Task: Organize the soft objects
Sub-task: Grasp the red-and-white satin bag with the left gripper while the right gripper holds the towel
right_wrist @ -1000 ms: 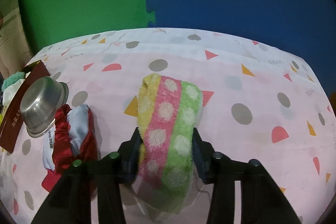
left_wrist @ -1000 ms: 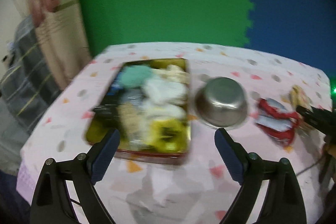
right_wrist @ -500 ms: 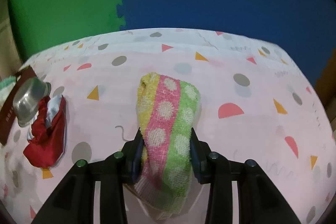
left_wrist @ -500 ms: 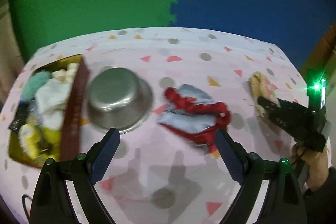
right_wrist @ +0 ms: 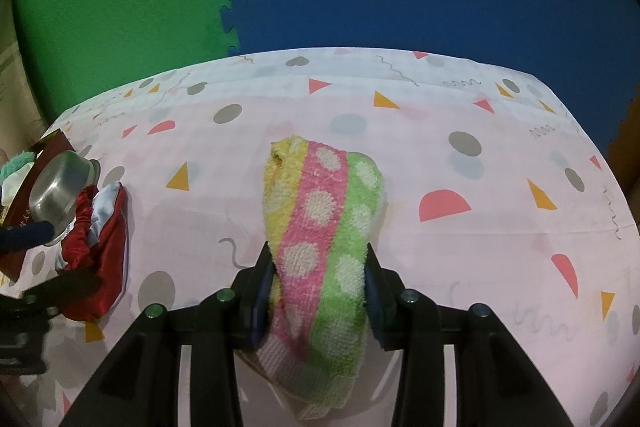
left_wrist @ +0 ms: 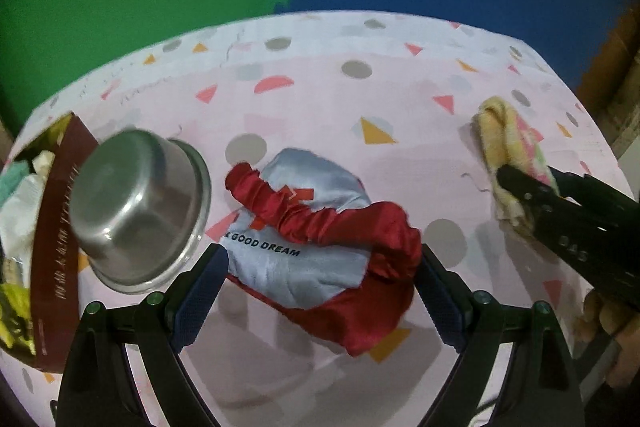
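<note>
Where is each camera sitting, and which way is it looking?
Left wrist: sits on the left gripper, looking forward and down at the red and silver satin cloth between its open jaws; the person's hand holding the right gripper shows at the right.
Right wrist: sits on the right gripper, looking forward along the striped dotted towel its jaws clamp; part of the left gripper shows at the left edge.
Shared: both see the satin cloth, the towel, the upturned steel bowl, the brown box and the patterned tablecloth.

Yellow, pink and green polka-dot towel (right_wrist: 320,227); red and pale-blue satin pouch (left_wrist: 320,231); pink confetti-print tablecloth (right_wrist: 460,267).
</note>
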